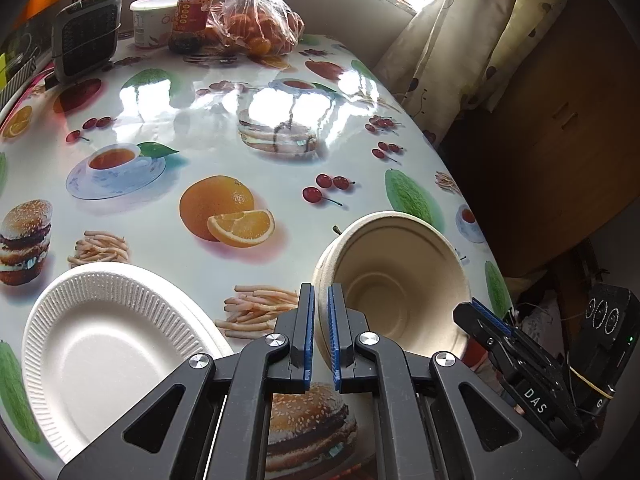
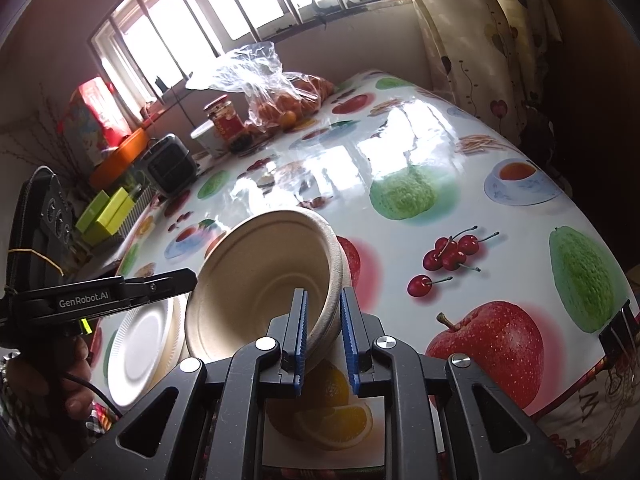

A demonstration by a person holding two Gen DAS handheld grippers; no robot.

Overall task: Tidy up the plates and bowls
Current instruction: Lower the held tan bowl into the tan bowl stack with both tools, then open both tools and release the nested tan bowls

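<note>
A stack of beige pulp bowls point(image 1: 394, 280) hangs tilted above the desk point(image 1: 200, 132), its mouth turned toward both cameras; the inside shows bare, with nothing in it. In the right wrist view at least two nested rims show at the stack's right edge.

The left gripper point(image 1: 320, 332) has its jaws drawn narrow on the left rim of the bowls, one blue pad outside the wall and one inside it. The right gripper point(image 2: 323, 334) pinches the opposite rim the same way, its jaws narrow with the layered rims between the pads. Each gripper also shows in the other's view: the right gripper at the bowl's right edge in the left wrist view, the left gripper, with a hand point(image 2: 48, 380) below it, at the bowl's left edge in the right wrist view.

Just to the left of the bowls, near the desk's front edge, lie white ribbed paper plates point(image 1: 108, 344), lying flat and holding nothing. In the right wrist view they seem to be more than one, stacked.

At the far end of the desk stand a clear plastic bag of oranges point(image 1: 256, 28), a dark jar with a red label point(image 1: 194, 16), a white tub point(image 1: 154, 20) with its lid on, and a small grey heater-like box point(image 1: 86, 36). The desk wears a glossy cloth printed with fruit, burgers and teacups.
</note>
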